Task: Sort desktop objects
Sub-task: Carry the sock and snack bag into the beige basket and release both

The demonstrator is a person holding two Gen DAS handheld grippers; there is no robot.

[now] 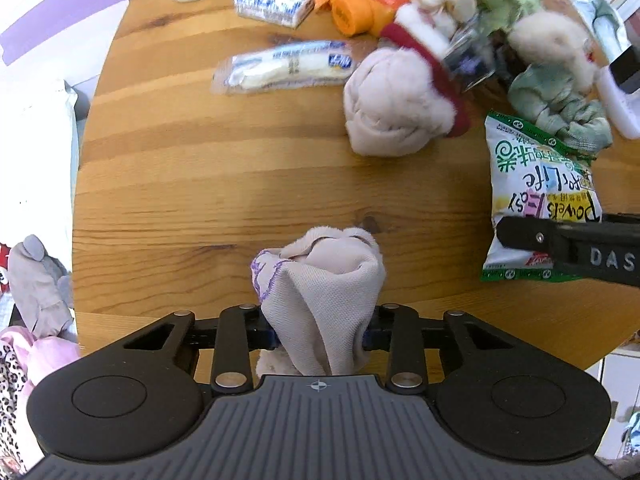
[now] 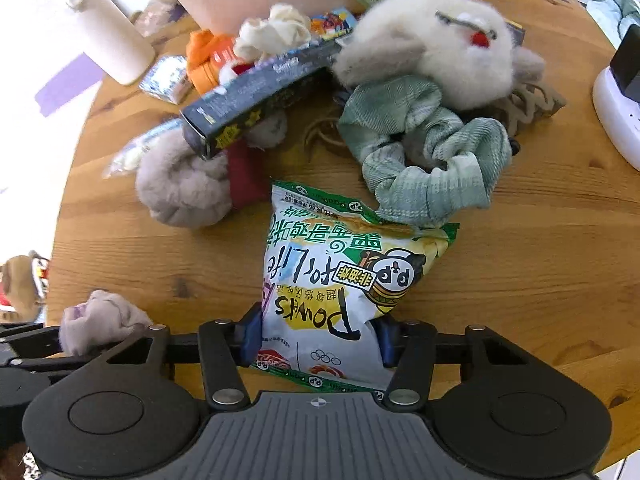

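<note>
The left gripper (image 1: 318, 334) is clamped on a beige rolled sock (image 1: 320, 296), its blue pads pressed into the fabric at the near edge of the round wooden table (image 1: 200, 168); the sock's lower end is hidden behind the gripper body. The right gripper (image 2: 316, 340) is clamped on a green-and-white snack bag (image 2: 344, 276), pinched near its bottom seam, whose lowest strip is cut off by the gripper housing.

The left wrist view shows the bag (image 1: 536, 196) only partly, with one black finger of the right gripper lying across it, and the pile beyond is blurred. The right wrist view shows that pile clearly: a green scrunchie (image 2: 424, 152) touching the bag's top edge, a fluffy cream plush (image 2: 432, 44), a dark box (image 2: 260, 92) resting on a grey knotted sock (image 2: 184, 188). Only the left wrist view shows the long clear packet (image 1: 284, 66) and a pile of clothes (image 1: 36, 320) off the table's left edge.
</note>
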